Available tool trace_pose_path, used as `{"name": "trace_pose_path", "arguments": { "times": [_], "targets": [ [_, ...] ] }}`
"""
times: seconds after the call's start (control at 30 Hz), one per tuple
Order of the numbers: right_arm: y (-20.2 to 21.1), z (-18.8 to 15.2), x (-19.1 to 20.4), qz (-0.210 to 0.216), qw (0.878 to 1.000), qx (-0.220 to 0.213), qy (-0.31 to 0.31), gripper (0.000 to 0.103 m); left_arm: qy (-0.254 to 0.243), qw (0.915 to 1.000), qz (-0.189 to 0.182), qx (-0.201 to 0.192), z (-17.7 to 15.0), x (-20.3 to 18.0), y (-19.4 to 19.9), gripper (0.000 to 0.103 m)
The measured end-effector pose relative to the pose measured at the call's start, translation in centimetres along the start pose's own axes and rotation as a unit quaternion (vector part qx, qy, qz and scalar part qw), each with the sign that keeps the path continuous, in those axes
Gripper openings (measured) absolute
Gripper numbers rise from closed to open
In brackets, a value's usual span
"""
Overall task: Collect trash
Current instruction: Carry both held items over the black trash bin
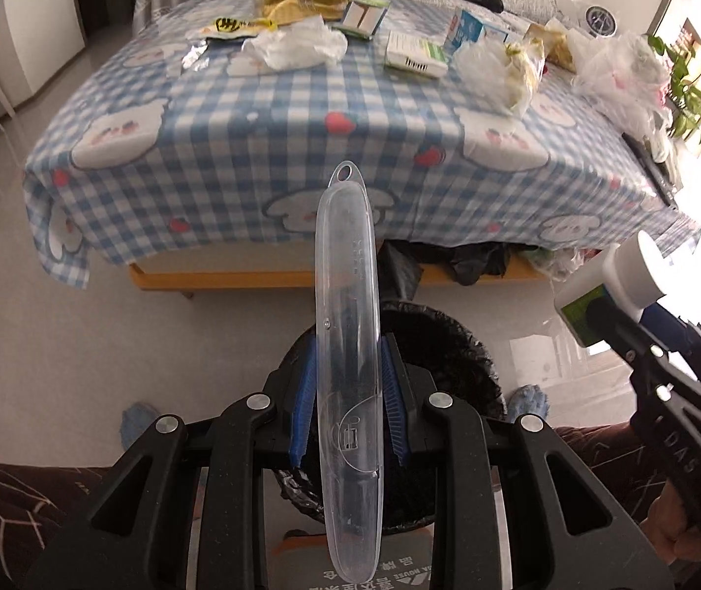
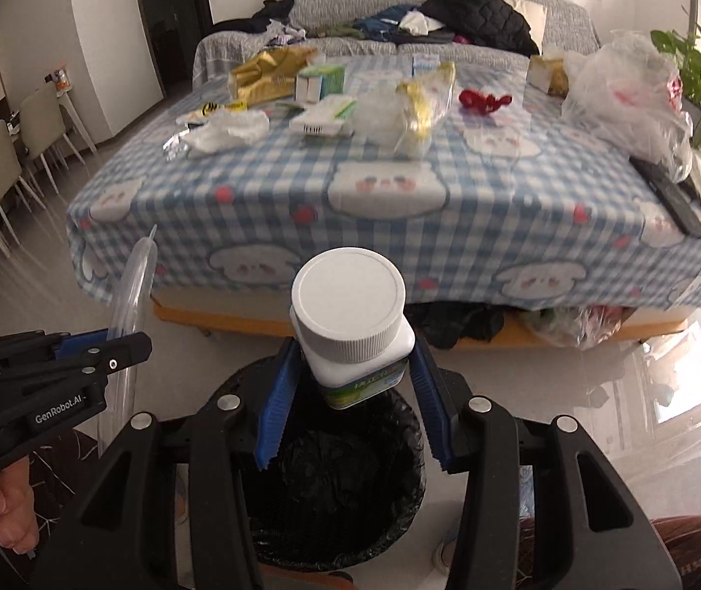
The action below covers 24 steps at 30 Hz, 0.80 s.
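Drop step: left claw clamps clear case, right claw clamps white bottle, both above bin lower centre; release next.

The clear case hides much of the bin; the bottle label is unreadable.

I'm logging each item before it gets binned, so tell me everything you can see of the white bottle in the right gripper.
The white bottle is a small, opaque, plastic-looking container with a wide, round, ribbed white screw cap, closed. A green and white label wraps its body; the print is too small to read. It is tilted so that the cap faces the camera, held by its body between the blue pads of the right gripper, above the black-lined trash bin. Nothing else touches it. The left wrist view shows it from the side.
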State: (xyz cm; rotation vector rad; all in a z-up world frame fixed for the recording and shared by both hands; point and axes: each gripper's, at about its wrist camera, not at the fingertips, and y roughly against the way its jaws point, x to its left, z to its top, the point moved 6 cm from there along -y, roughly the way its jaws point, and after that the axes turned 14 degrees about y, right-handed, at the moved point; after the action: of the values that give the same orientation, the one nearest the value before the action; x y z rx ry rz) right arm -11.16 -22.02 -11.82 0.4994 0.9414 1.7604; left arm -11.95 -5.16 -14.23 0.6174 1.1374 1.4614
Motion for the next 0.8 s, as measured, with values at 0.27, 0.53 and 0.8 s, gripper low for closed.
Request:
{"name": "trace_pose_path", "arguments": {
  "times": [0.27,0.53,0.8],
  "targets": [
    [-2.7,-2.7,0.0,-0.005,0.999,0.032,-0.002,0.044,0.004,0.9996,0.006,0.026,-2.3,0.2,-3.0,0.025],
    [-5.2,-4.2,-0.9,-0.013,0.998,0.053,-0.006,0.044,0.006,0.9992,0.004,0.040,-4.2,-0.2,-6.7,0.025],
    [-6.4,-4.8,-2.4,-0.027,0.997,0.063,-0.022,0.044,0.001,0.9974,0.027,0.066,-6.2,-0.6,-12.0,0.025]
  ]
}}
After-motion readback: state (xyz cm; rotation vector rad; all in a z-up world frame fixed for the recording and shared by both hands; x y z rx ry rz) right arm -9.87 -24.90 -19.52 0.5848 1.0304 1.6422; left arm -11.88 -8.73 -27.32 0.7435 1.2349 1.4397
